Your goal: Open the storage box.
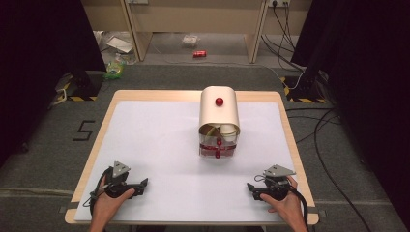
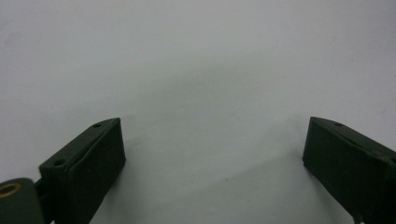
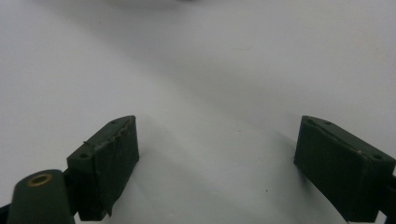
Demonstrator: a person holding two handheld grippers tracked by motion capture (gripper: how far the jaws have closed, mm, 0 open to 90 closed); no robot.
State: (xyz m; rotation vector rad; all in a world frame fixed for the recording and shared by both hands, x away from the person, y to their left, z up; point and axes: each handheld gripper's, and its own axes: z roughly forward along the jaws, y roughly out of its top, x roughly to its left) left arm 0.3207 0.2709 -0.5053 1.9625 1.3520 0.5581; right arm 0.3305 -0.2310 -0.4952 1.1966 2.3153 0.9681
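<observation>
A beige box with a curved roll-top lid and a red knob stands at the table's middle back. Its front is open, showing white cups inside and a clear lower part with red bits. My left gripper rests near the front left edge, held by a hand, its jaws wide apart over bare white surface. My right gripper rests near the front right edge in the other hand, open as well, nothing between its fingers. Both point toward the table's middle.
The white mat covers a wooden table. On the floor behind lie a red can, papers and a green item. Cables run along the right side.
</observation>
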